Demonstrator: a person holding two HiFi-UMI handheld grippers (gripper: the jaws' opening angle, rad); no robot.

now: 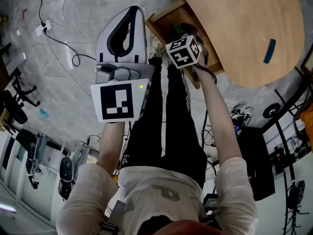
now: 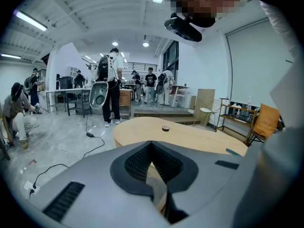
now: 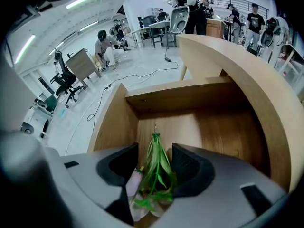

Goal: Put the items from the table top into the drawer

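A sprig of artificial green leaves with a pale flower [image 3: 156,175] lies on the floor of the open wooden drawer [image 3: 209,127]. My right gripper [image 3: 155,151] points steeply down into the drawer, its jaws open on either side of the sprig without pressing it. In the head view only its marker cube [image 1: 183,51] shows over the drawer [image 1: 164,21]. My left gripper [image 2: 152,145] is held out level beside the round wooden table [image 2: 190,136], fingertips together and empty; it also shows in the head view [image 1: 137,9]. On the tabletop lie a small dark round item [image 2: 165,128] and a teal strip [image 1: 269,51].
Cables [image 1: 63,43] and a power strip [image 1: 40,29] lie on the grey floor left of the table. Several people stand or crouch far back in the room [image 2: 111,87]. An office chair [image 3: 64,82] and a wooden box [image 3: 83,63] stand to the left.
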